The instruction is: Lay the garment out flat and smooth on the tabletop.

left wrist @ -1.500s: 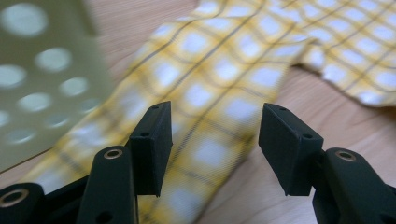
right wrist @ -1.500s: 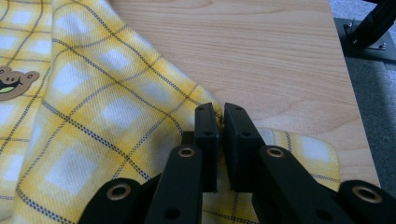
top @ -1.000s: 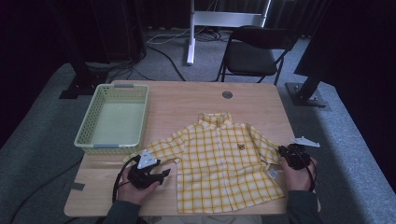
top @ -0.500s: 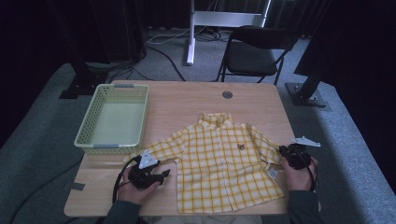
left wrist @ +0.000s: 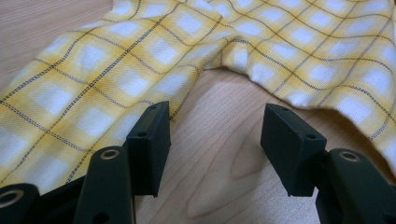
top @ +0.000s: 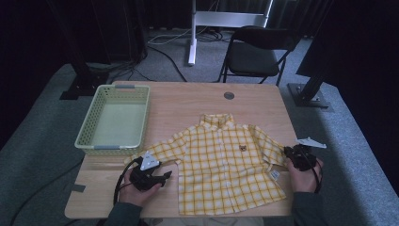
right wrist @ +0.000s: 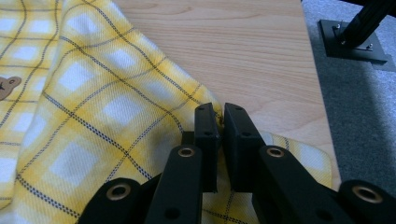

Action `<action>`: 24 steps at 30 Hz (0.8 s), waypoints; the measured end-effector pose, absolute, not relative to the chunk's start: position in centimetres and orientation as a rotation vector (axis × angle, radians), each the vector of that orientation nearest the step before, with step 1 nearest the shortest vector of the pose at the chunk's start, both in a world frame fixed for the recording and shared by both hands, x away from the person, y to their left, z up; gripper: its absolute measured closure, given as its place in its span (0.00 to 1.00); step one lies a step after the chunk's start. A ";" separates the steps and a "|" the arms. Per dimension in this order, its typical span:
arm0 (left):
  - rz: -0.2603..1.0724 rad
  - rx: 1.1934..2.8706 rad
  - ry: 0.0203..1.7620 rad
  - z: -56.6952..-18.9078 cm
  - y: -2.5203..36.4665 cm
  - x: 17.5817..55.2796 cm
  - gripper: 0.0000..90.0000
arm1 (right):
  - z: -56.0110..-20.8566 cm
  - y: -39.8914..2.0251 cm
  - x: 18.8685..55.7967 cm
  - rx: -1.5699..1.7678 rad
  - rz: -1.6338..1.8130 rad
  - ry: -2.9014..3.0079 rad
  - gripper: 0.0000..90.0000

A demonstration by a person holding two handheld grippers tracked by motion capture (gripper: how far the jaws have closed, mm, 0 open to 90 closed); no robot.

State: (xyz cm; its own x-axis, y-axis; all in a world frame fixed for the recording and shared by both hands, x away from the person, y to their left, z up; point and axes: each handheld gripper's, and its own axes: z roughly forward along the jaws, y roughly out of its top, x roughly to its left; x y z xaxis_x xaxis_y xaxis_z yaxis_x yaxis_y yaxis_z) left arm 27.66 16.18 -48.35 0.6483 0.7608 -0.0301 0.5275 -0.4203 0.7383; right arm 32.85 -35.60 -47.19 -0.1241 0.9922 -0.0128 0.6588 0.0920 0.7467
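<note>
Pinched on a sleeve edge, the right gripper (right wrist: 220, 122) anchors the yellow checked shirt (top: 226, 165), spread flat at six o'clock on the table (top: 188, 101). At eight o'clock the left gripper (left wrist: 215, 140), jaws just widened and empty, squares up to the other sleeve (left wrist: 70, 98), likely for a fold. At ten o'clock, a green basket (top: 84, 136) waits.

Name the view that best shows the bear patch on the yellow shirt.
The high view: the bear patch sits whole on the shirt. The right gripper view catches it cropped at its left edge; the left gripper view gives plaid cloth.
</note>
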 end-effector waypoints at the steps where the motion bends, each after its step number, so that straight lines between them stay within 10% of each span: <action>1: 0.402 2.122 0.997 -48.4 16.2 27.7 0.48 | -47.2 -35.7 32.8 1.619 0.813 1.842 0.93; 24: 0.412 2.128 0.992 -48.4 16.1 27.6 0.48 | -45.8 -37.0 32.5 1.625 0.821 1.777 0.89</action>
State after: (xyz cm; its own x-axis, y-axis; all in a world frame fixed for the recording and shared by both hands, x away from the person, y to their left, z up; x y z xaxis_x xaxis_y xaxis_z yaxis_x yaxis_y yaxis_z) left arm 27.62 16.10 -48.37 0.6493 0.7602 -0.0199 0.5227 -0.4271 0.7378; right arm 32.53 -37.02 -45.81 -0.0817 0.9965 -0.0166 0.6333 0.0648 0.7712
